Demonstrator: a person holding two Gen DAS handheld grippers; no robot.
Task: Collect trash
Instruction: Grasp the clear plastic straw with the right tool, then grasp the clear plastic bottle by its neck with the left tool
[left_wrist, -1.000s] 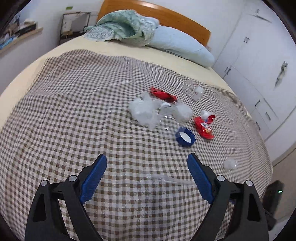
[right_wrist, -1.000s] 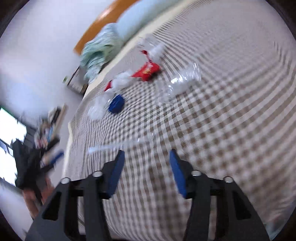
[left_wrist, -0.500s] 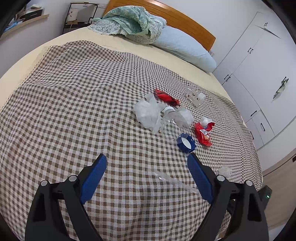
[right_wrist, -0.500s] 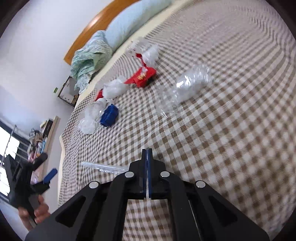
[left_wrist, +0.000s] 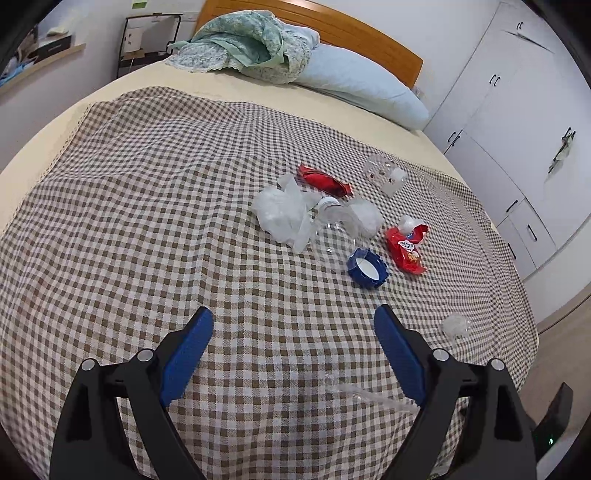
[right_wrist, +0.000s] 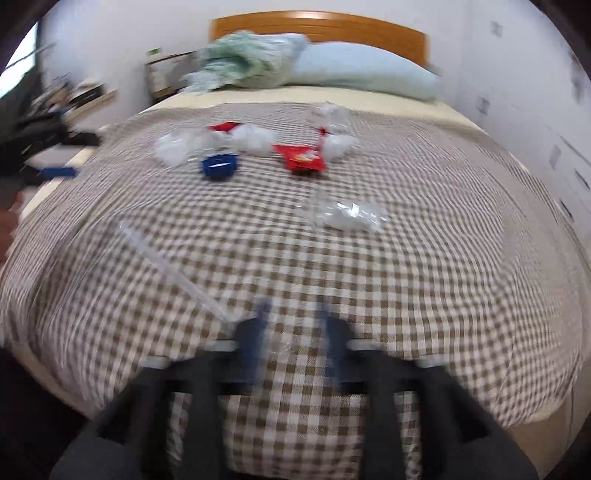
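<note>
Left wrist view: left hand-held gripper (left_wrist: 293, 354) is hovering over the checked blanket (left_wrist: 147, 221) on the bed, jaws spread wide, holding nothing. A clear plastic strip (left_wrist: 364, 395) is lying just ahead of the right-side finger, low in frame. Further ahead and slightly right sits the main litter cluster: white plastic bag (left_wrist: 284, 214), blue tape roll (left_wrist: 367, 267), red snack packet (left_wrist: 406, 247), red wrapper (left_wrist: 325, 181). A small clear crumple (left_wrist: 456, 325) is lying off to the right, near the bed edge.

Right wrist view (blurred): right hand-held gripper (right_wrist: 295, 339) is partly open, jaws having just been opening, nothing between them. The clear plastic strip (right_wrist: 170, 269) is lying just ahead-left of it; a crumpled clear bag (right_wrist: 347, 216) is ahead-right; the tape roll (right_wrist: 218, 166) and snack packet (right_wrist: 301, 157) are well beyond.

Judgement: collection is barely starting. The nearest piece is thin and flat, so approaching steeply and pinching across its width should be working best, avoiding snagging blanket.
</note>
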